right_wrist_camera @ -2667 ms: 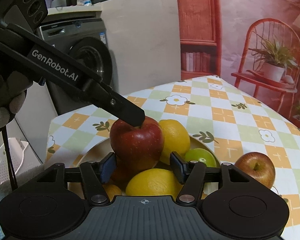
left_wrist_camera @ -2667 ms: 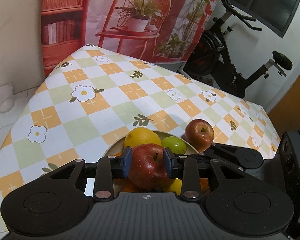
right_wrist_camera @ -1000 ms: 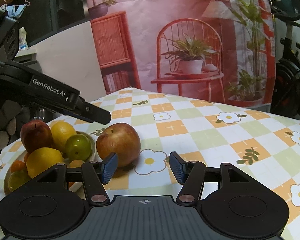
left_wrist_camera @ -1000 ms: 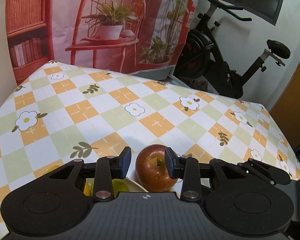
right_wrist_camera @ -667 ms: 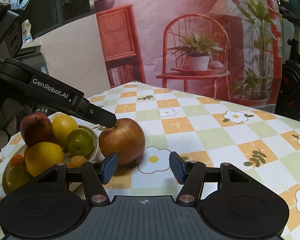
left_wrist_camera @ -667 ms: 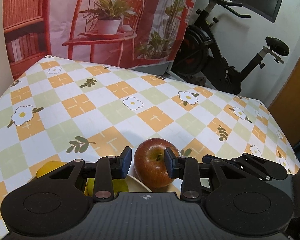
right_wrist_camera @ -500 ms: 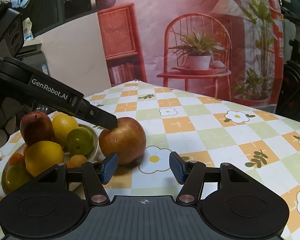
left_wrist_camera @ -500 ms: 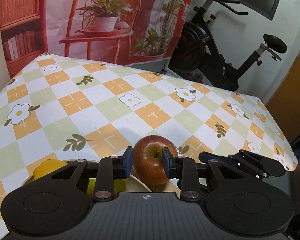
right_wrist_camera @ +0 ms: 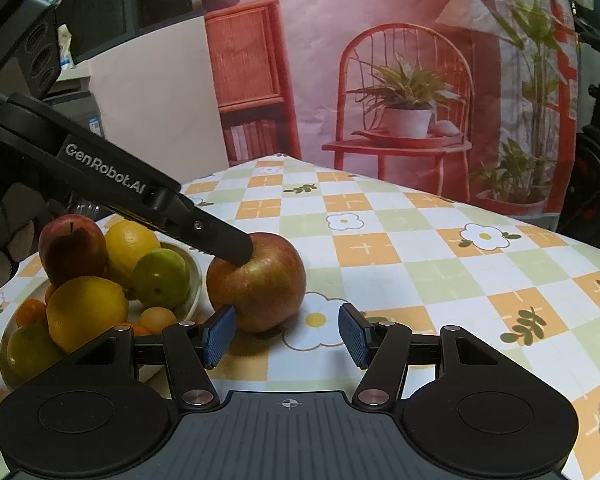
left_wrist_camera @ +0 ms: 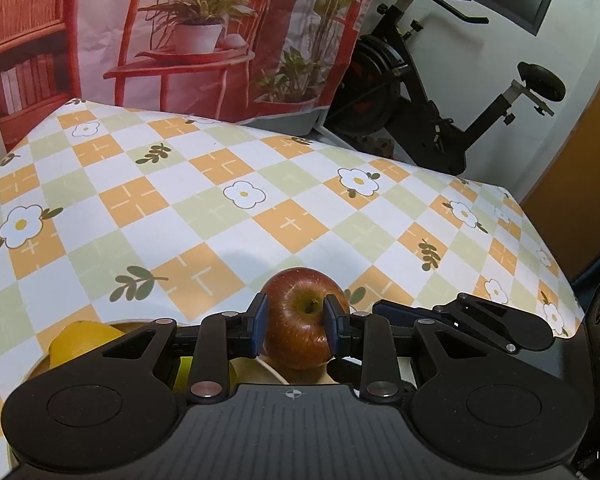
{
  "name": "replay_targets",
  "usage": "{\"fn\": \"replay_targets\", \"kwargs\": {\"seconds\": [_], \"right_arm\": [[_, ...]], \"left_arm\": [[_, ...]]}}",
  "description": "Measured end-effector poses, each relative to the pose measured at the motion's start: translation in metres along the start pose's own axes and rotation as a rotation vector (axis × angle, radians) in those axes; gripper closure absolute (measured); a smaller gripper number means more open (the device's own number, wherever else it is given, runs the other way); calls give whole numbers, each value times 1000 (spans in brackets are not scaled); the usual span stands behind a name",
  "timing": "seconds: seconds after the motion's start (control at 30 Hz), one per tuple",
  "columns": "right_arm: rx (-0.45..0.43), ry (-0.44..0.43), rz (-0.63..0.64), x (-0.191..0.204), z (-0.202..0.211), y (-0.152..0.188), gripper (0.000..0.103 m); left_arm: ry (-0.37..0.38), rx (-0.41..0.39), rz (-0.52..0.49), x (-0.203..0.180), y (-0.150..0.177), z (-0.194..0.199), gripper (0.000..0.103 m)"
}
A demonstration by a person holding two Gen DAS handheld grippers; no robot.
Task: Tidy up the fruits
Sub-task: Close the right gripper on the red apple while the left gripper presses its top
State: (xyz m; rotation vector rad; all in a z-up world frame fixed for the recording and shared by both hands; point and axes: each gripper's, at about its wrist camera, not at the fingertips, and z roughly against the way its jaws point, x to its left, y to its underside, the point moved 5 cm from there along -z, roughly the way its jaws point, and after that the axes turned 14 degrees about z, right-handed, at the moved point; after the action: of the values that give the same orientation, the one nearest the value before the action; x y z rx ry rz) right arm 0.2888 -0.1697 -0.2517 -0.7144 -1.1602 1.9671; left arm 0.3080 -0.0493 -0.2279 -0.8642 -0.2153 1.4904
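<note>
A red apple [left_wrist_camera: 298, 316] stands on the checked tablecloth just right of the fruit bowl [right_wrist_camera: 194, 280]. My left gripper [left_wrist_camera: 294, 322] has its blue pads against both sides of the apple's top; from the right wrist view its finger [right_wrist_camera: 220, 236] rests on the same apple [right_wrist_camera: 260, 284]. My right gripper [right_wrist_camera: 284, 332] is open and empty, low, just in front of and right of that apple. The bowl holds another red apple [right_wrist_camera: 70, 246], lemons [right_wrist_camera: 86, 312] and green fruits [right_wrist_camera: 160, 274].
The checked tablecloth [left_wrist_camera: 236, 200] stretches far and right, with its edges dropping off. An exercise bike [left_wrist_camera: 428, 92] stands beyond the far right corner. A printed backdrop [right_wrist_camera: 400, 80] hangs behind the table.
My left gripper left one red apple in the bowl, swung right to the apple on the cloth and closed its pads onto it. My right gripper swung right and stayed open.
</note>
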Motion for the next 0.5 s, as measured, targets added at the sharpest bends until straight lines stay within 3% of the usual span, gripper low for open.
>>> {"fn": "replay_targets", "kwargs": {"seconds": [0.5], "right_arm": [[3, -62, 71, 6, -15, -9, 48]], "left_arm": [[2, -4, 0, 2, -2, -2, 72]]}}
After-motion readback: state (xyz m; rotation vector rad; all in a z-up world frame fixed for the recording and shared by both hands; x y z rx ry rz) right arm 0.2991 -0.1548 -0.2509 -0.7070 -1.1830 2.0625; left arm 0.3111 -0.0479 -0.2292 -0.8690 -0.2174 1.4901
